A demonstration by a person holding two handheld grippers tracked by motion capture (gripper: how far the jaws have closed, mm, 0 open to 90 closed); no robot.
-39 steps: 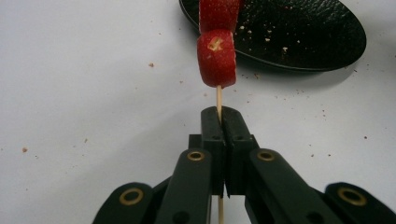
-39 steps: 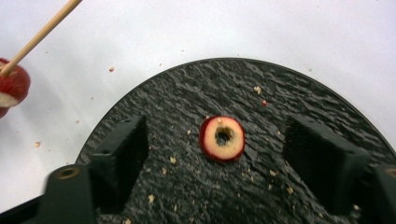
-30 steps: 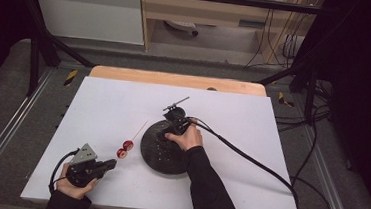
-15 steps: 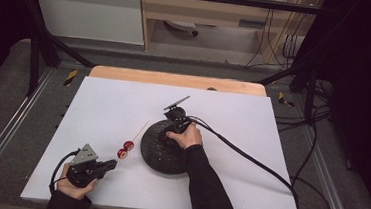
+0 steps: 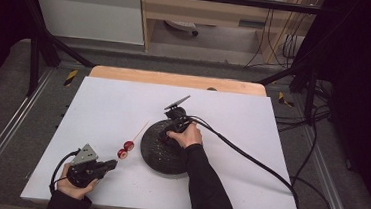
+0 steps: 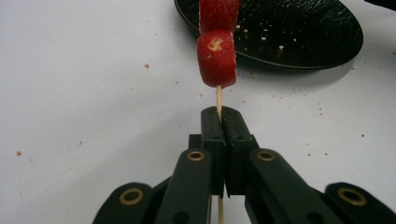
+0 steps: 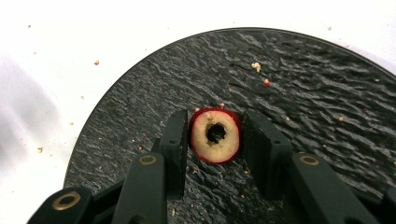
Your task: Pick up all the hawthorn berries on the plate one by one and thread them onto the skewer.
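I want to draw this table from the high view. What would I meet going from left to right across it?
Left claw → two red fruit pieces on the wooden skewer → black plate → right hand → black cable.

**Counts on the worktop**

One black plate (image 5: 162,155) is seen. One wooden skewer (image 6: 218,99) is counted, with two red fruit pieces (image 6: 216,58) threaded on it. One cored fruit slice (image 7: 215,136) is counted on the plate. Two grippers are present.
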